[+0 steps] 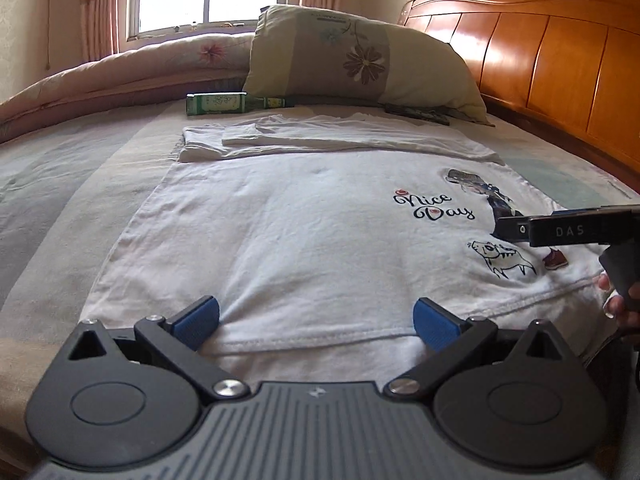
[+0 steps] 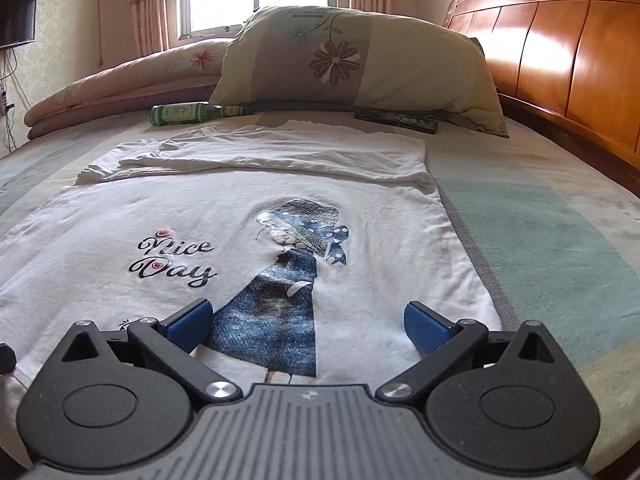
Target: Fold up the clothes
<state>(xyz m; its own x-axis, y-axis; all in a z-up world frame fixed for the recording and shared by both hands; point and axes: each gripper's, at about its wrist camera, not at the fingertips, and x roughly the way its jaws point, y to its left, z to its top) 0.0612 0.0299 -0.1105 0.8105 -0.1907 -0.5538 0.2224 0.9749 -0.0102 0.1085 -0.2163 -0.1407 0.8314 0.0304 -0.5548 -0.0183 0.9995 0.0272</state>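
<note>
On bed, white printed shirt (image 2: 240, 240)

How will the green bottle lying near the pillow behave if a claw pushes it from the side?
The green bottle lies on its side and looks round, so it would probably roll rather than slide. The bed sheet under it looks soft, which may slow the rolling. It appears to be glass, so likely heavy for its size and breakable; whether it is full cannot be seen.
</note>
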